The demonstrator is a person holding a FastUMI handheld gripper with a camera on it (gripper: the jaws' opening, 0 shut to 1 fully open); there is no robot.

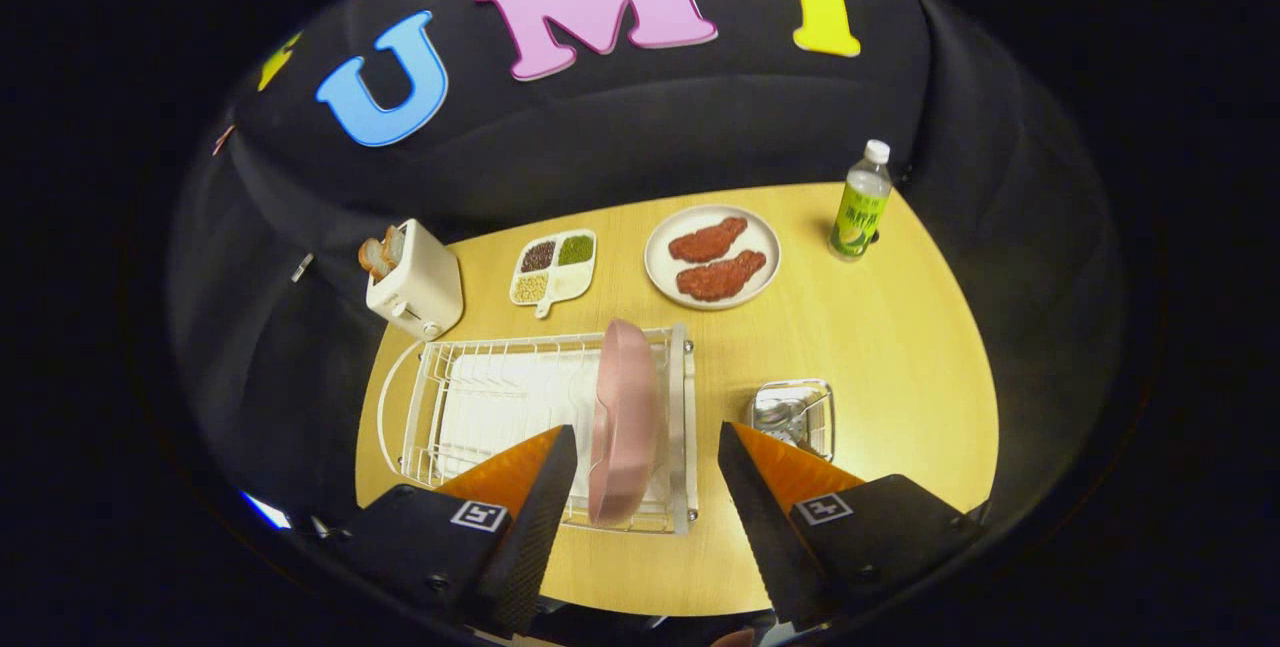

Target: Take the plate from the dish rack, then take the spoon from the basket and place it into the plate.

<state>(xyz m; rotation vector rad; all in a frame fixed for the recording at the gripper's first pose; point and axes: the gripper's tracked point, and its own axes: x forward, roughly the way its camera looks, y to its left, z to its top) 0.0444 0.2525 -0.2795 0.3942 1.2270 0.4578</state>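
A pink plate (624,422) stands on edge in the right end of a white wire dish rack (470,407) on the yellow table. My gripper (646,444) hangs above the rack, open wide, with the plate's near half showing in the gap between the two fingers; neither finger touches it. The left finger (535,487) is over the rack, the right finger (765,487) over bare table. To the right of the rack sits a small metal wire basket (795,414) holding a shiny spoon (775,415), just beyond the right finger.
Beyond the rack stand a white toaster (417,279) with bread, a divided dish of beans (553,267) and a white plate with two red meat pieces (712,256). A green-labelled bottle (861,202) stands at the far right. Bare yellow table (900,347) lies right of the basket.
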